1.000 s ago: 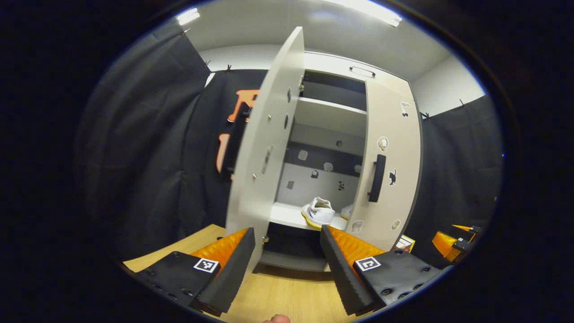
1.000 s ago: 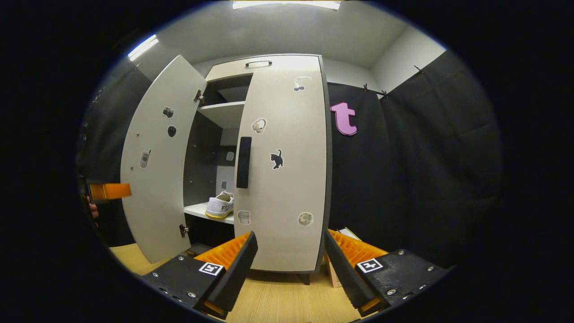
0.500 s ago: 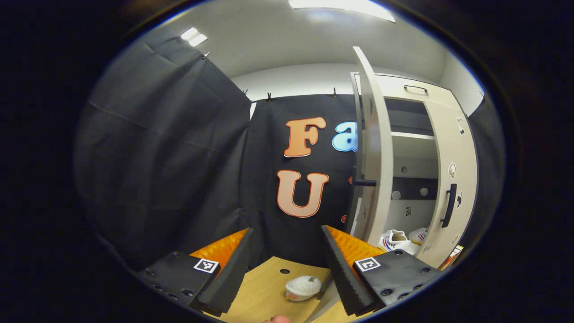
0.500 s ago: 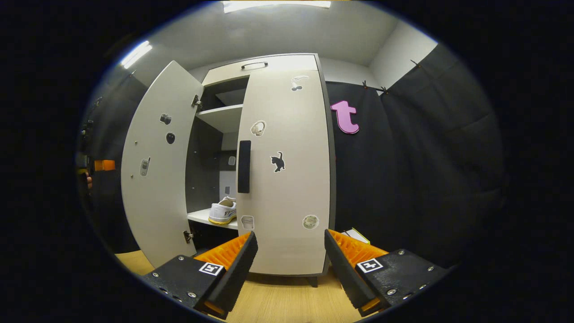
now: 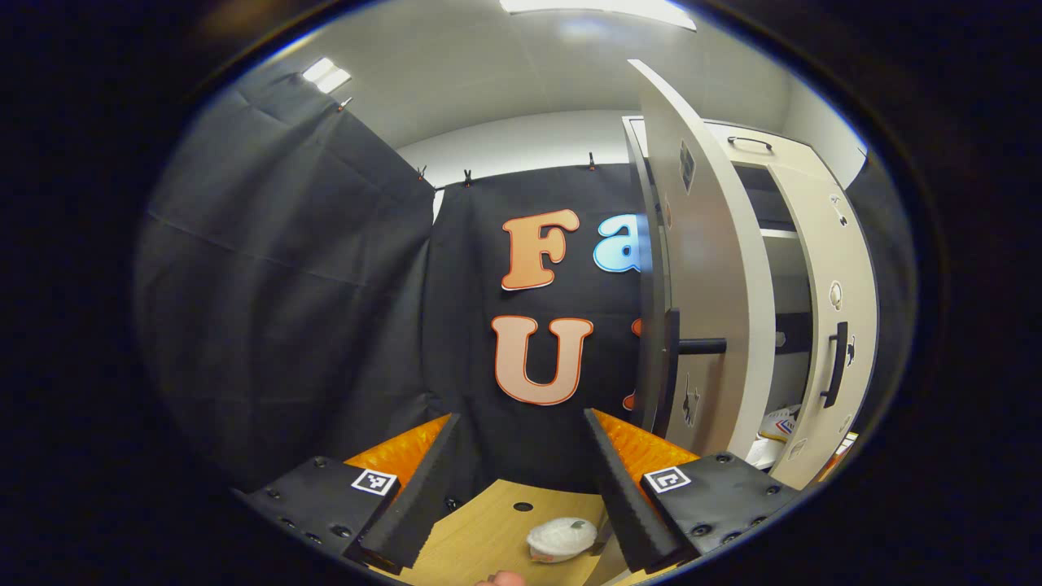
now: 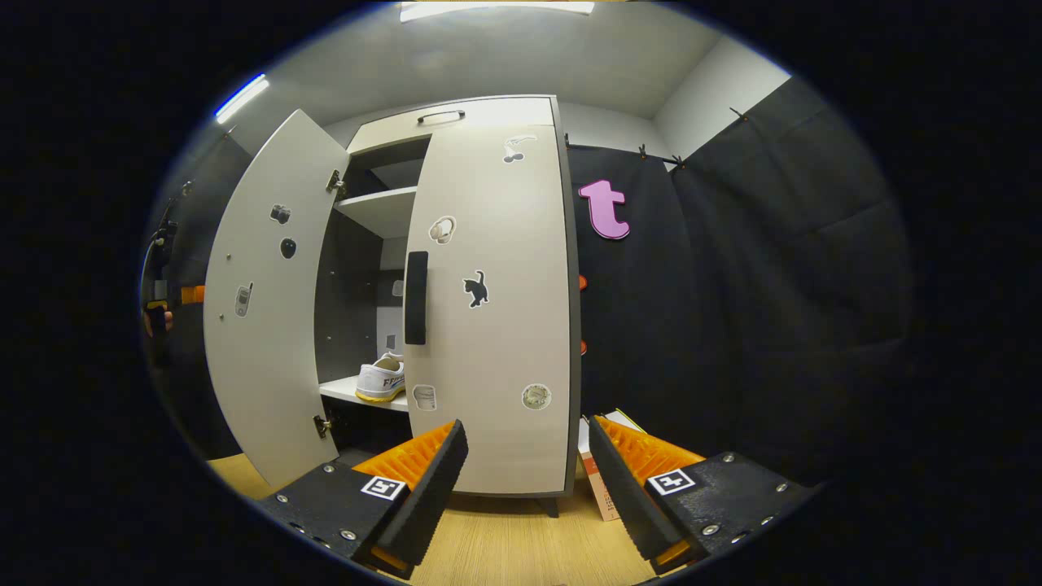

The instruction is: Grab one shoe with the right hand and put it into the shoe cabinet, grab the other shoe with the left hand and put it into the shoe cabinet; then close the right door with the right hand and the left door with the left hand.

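Inside, we see the shoe cabinet [image 6: 488, 122] holding a white shoe [image 6: 381, 379] on its lower shelf [image 6: 342, 391], with a bare upper shelf [image 6: 383, 207] above it; in the left gripper view a shoe [image 5: 777, 427] peeps out low between the two doors. We find the right door [image 6: 496, 325] lying flush against the cabinet front, its black handle [image 6: 416, 297] at its left edge, while the left door [image 6: 260, 309] stands swung out toward us, leaving a tall gap between the two doors. In the left gripper view that left door [image 5: 708, 268] is seen nearly edge-on at the right, with its black handle [image 5: 672, 366] on the outer face just beyond our right fingertip. Our left gripper [image 5: 521, 456] has its jaws wide apart and holds nothing; it faces the booth wall, and the door's outer face lies to its right, apart from the fingers. Below it a wooden floor [image 5: 488, 529] carries a small white lidded cup [image 5: 562, 539] close to the right finger. Our right gripper [image 6: 525, 464] is likewise spread wide and empty, set in front of the right door's lower part without touching it, with open wooden floor [image 6: 521, 553] beneath. A box [image 6: 598, 480] stands on the floor just beside the cabinet's right foot. At the far left of the right gripper view we make out the other gripper's orange finger [image 6: 191, 295] behind the open door.
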A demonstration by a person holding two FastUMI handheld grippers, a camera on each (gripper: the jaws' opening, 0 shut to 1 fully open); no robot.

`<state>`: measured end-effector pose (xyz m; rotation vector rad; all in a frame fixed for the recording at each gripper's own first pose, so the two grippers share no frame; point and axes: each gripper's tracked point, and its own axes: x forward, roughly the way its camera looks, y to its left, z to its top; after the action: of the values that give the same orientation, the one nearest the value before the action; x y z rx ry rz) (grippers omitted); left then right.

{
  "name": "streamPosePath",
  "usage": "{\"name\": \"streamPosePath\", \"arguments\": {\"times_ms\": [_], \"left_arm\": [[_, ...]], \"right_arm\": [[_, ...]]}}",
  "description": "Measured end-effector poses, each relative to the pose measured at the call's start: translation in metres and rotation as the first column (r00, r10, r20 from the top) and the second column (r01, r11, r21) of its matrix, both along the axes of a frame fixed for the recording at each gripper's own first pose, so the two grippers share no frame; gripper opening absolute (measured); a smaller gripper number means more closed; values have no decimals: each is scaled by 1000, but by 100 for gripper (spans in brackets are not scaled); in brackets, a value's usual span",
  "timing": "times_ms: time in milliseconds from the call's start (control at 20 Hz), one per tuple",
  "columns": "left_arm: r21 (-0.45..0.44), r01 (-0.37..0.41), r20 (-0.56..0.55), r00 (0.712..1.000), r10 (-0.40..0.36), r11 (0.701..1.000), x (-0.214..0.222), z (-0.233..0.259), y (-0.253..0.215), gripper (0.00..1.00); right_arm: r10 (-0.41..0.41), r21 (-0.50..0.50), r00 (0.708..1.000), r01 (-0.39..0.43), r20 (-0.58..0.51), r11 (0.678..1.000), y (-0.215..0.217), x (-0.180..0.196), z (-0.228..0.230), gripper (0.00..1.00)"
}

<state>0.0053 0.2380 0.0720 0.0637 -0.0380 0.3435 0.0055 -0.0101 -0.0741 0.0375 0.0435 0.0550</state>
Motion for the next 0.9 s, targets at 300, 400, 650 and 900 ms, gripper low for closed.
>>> {"name": "streamPosePath", "arguments": {"times_ms": [300,400,650,900], "left_arm": [[-83,45,-4,999,-45,996,3,-5,-8,93],[-107,47,0,999,-47,993,2,-6,-13,93],[-81,79,-3,997,-79,994,1,-4,-35,93],[-66,167,-21,985,-168,984,5,-4,-69,92]], "right_arm": [[6,-4,1000,-6,1,1000,-1,1,2,92],[10,-7,1000,-10,7,1000,-1,2,5,92],[16,0,1000,-16,2,1000,0,2,5,92],[15,9,1000,-15,-4,1000,2,0,5,92]]}}
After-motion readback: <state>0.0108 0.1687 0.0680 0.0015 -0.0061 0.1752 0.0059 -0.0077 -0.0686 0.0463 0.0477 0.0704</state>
